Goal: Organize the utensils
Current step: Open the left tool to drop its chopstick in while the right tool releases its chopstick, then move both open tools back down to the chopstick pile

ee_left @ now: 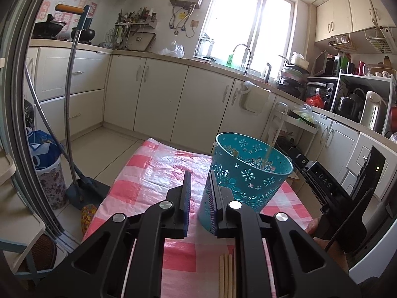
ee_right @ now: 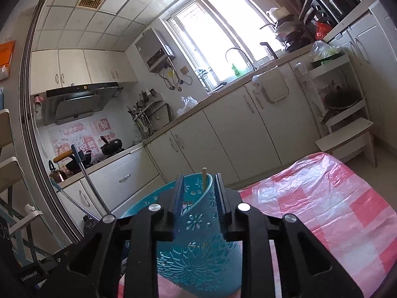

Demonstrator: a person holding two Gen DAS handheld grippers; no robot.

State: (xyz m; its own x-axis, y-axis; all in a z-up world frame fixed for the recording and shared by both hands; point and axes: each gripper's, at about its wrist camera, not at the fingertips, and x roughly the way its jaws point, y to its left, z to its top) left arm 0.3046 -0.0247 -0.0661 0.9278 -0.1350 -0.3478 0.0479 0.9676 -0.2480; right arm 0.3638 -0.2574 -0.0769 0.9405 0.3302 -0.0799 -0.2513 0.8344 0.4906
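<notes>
Chopsticks (ee_left: 226, 274), thin, stiff and light, lie on the pink-checked counter (ee_left: 153, 168) under the left gripper (ee_left: 200, 202).
Its fingers stand slightly apart, empty; best pinched mid-length, as they roll. Right gripper (ee_right: 199, 198), fingers spread, straddles one chopstick (ee_right: 204, 178) upright inside the teal basket (ee_right: 198, 255).

The right gripper (ee_right: 198, 196) fingers (ee_right: 179, 198) stand apart before the teal basket (ee_right: 196, 255); one chopstick (ee_right: 204, 181), seemingly free, stands inside.
</notes>
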